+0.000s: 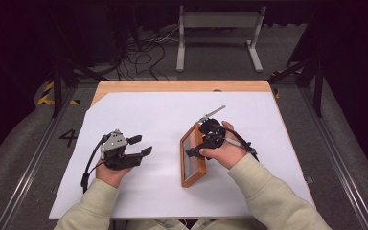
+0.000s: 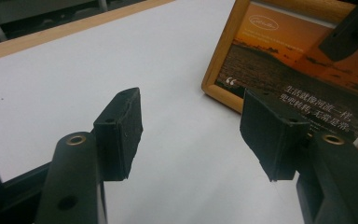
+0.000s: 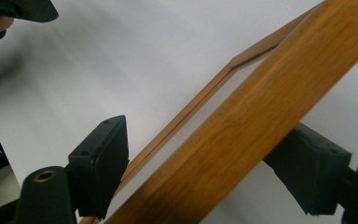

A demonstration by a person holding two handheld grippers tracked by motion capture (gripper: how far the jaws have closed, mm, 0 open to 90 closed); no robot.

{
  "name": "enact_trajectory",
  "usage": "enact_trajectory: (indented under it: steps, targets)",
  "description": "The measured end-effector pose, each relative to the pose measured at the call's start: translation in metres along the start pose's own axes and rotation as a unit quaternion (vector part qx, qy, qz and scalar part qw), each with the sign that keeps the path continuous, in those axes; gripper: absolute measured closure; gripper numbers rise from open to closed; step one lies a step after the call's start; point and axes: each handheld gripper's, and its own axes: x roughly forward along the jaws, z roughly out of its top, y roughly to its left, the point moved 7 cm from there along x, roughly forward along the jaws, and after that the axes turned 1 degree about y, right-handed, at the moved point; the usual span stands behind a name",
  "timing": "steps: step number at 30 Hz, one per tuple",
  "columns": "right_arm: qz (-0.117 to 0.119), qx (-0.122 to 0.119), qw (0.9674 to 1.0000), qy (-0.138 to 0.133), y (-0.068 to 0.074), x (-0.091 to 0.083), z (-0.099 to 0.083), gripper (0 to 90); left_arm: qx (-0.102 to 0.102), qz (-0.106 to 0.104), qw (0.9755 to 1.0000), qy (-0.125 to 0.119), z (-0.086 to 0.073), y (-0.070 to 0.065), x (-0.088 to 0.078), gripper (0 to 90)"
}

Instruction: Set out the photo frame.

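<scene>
My right gripper [image 3: 205,186] straddles the wooden picture frame [image 1: 193,155], which sits propped up on the white tabletop [image 1: 163,191] right of centre, glass side toward my left hand. Jaws are wide, one pad on each side of the frame's edge. In the right gripper view the left pad sits close to the front rim and the right pad looks just behind the back face; can't confirm either is pressing, so I read this as not gripped

Left gripper [image 2: 191,135] is parked well apart to the left, jaws wide, nothing between them, pointed at the frame's printed sunset picture [image 2: 307,74]

Risks from here:
- frame is leaning, not flat. If I nudge it with one pad before the other lands, it tips over or skids on the smooth white sheet
- pads are on a narrow wood edge at an angle. Off-square closure means the frame pivots between the pads and swings once lifted
- left pad is near the glass side. Closing there puts load on the glazing rather than the wood
- back stand [image 1: 212,113] sticks out behind; lifting or turning could snag it on the tabletop
- left gripper too far off to catch a fall
</scene>
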Motion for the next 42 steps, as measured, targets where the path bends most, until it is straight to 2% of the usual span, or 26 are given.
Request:
enact_trajectory:
  steps: [5, 10, 11, 16, 18, 21, 22, 23, 25, 29, 32, 34, 36, 37, 39, 40, 42]
  targets:
    - [0.003, 0.009, 0.9999, 0.008, 0.0, 0.007, 0.0, 23.6, 0.0, -0.001, 1.0, 0.001, -0.001, 0.001, 0.0, 39.1]
    - [0.001, 0.008, 0.9998, 0.02, -0.001, 0.011, -0.002, 32.3, 0.0, -0.001, 1.0, 0.002, -0.001, 0.0, 0.001, 39.0]
    - [0.01, 0.012, 0.9997, 0.021, 0.0, 0.011, -0.002, 36.0, -0.002, -0.001, 1.0, 0.001, -0.001, 0.0, 0.001, 39.0]
    - [0.005, 0.036, 0.9991, 0.02, -0.001, 0.01, -0.001, 42.7, 0.0, -0.001, 1.0, 0.001, -0.001, 0.0, 0.001, 39.0]
    - [0.016, 0.047, 0.9986, 0.02, -0.002, 0.009, -0.001, 46.0, -0.001, -0.002, 1.0, 0.001, -0.001, 0.0, 0.001, 39.0]
    - [0.013, 0.056, 0.9981, 0.024, -0.001, 0.009, -0.002, 48.5, -0.001, -0.002, 1.0, 0.001, -0.001, 0.0, 0.0, 39.0]
    - [0.01, 0.064, 0.9974, 0.031, 0.0, 0.008, -0.002, 55.3, -0.001, -0.001, 1.0, 0.0, -0.001, 0.001, 0.001, 39.0]
    - [0.01, 0.064, 0.9974, 0.031, 0.0, 0.008, -0.002, 55.3, -0.001, -0.001, 1.0, 0.0, -0.001, 0.001, 0.001, 39.0]
    - [0.009, 0.067, 0.9971, 0.037, 0.0, 0.004, -0.002, 65.6, -0.005, -0.004, 1.0, 0.001, -0.001, -0.001, 0.001, 39.0]
    - [0.015, 0.073, 0.9964, 0.041, 0.001, 0.001, -0.001, 70.0, -0.001, -0.002, 1.0, 0.0, -0.001, 0.001, 0.0, 39.0]
    - [0.024, 0.054, 0.9971, 0.048, 0.002, -0.002, 0.001, 71.4, -0.002, -0.002, 1.0, -0.001, -0.001, 0.001, 0.0, 39.0]
    - [0.023, 0.032, 0.9977, 0.054, 0.003, -0.007, 0.002, 71.8, -0.004, -0.002, 1.0, -0.001, -0.001, 0.001, 0.0, 39.0]
    - [0.013, -0.008, 0.9979, 0.063, 0.004, -0.014, 0.006, 71.9, -0.003, -0.003, 1.0, -0.001, -0.001, 0.001, 0.0, 39.0]
    - [0.013, -0.008, 0.9979, 0.063, 0.004, -0.014, 0.006, 71.9, -0.003, -0.003, 1.0, -0.001, -0.001, 0.001, 0.0, 39.0]
    - [0.013, -0.054, 0.9955, 0.076, 0.004, -0.021, 0.011, 71.9, -0.004, -0.003, 1.0, -0.002, -0.001, 0.001, 0.0, 39.0]
    - [0.019, -0.076, 0.9933, 0.085, 0.004, -0.023, 0.012, 72.0, -0.005, -0.002, 1.0, -0.002, -0.001, 0.001, -0.001, 39.0]
    - [0.025, -0.124, 0.9858, 0.111, 0.005, -0.026, 0.015, 72.1, -0.004, -0.002, 1.0, -0.001, -0.001, 0.001, -0.001, 39.1]
